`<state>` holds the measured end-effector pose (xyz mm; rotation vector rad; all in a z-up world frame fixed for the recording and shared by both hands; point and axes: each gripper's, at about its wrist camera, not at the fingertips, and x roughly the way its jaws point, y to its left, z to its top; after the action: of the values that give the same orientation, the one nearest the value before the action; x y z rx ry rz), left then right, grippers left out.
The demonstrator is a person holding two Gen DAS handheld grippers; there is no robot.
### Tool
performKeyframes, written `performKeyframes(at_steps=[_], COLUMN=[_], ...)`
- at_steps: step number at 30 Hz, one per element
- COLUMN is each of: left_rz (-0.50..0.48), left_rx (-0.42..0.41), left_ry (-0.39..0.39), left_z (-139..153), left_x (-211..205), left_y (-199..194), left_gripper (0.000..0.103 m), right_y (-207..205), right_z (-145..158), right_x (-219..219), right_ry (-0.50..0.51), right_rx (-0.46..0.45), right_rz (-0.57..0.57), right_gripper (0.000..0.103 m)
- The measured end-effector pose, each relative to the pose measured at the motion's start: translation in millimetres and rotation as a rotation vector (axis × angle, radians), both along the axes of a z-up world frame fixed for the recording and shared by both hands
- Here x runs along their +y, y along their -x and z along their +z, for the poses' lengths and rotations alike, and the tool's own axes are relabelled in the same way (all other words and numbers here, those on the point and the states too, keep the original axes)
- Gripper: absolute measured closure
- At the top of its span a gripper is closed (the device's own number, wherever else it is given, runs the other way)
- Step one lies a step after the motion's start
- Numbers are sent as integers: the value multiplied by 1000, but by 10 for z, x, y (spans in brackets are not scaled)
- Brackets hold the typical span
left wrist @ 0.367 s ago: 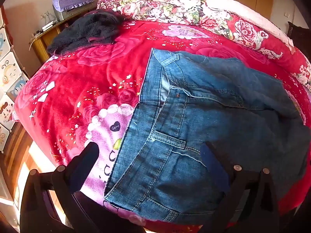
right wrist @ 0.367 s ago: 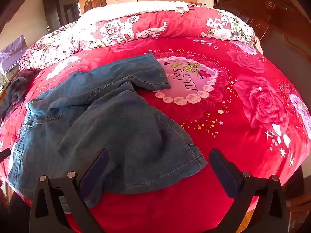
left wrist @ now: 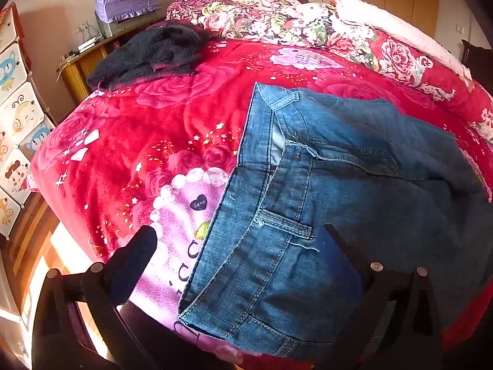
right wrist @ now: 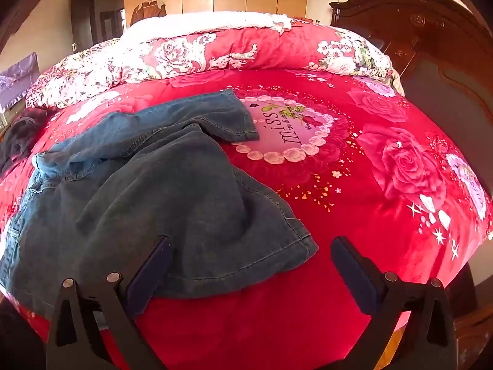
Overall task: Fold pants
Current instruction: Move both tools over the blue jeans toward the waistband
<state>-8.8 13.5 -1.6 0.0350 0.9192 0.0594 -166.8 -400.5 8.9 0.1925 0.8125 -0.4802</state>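
Blue denim pants point(left wrist: 323, 203) lie rumpled on the red rose-print bedspread point(left wrist: 148, 141). In the left wrist view the waistband end faces me, its near corner lying between the fingers of my left gripper point(left wrist: 237, 237), which is open and holds nothing. The right wrist view shows the two legs point(right wrist: 160, 191) spread towards the right, one hem far back and the other hem close by. My right gripper point(right wrist: 251, 246) hangs open above that near hem corner, apart from the cloth.
A dark fleece garment point(left wrist: 148, 52) lies at the bed's far left corner. A rolled floral quilt point(right wrist: 215, 52) runs along the far side. The wooden headboard point(right wrist: 431, 46) stands at the right, a cartoon-panel cabinet point(left wrist: 15, 117) and a wooden desk point(left wrist: 83, 64) at the left.
Both grippers have shifted slightly towards the pants; the denim sits a little lower and nearer in each view. The pants themselves have not moved.
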Motion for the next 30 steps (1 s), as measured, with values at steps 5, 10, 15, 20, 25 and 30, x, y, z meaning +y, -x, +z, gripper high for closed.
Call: performKeyframes(at_steps=[5,10,15,20,25,30], left_rz=[-26,-48,-68,-80,-101,-116], left_rx=[4,8,6,-4,-33,-53], left_ry=[8,4,7,12,9,13], left_z=[8,-22,-35,-16,16,44], left_x=[-50,-111,-141,-162,-214,-252], left_y=[-2,12,38,50,92,112], left_gripper=[0,0,0,0,0,0], right_y=[24,46,49,47,41,36], right_z=[-22,-53,-62,-57,-46,-36], right_x=[-33,-91,-93,-67,-52,-36], right_ry=[-11,-32,-34,-22,-14,-5], right_rx=[-5,-2,7,10,12,10], right_rz=[-21,-45,-57,-54,-51,-48], right_gripper=[0,0,0,0,0,0])
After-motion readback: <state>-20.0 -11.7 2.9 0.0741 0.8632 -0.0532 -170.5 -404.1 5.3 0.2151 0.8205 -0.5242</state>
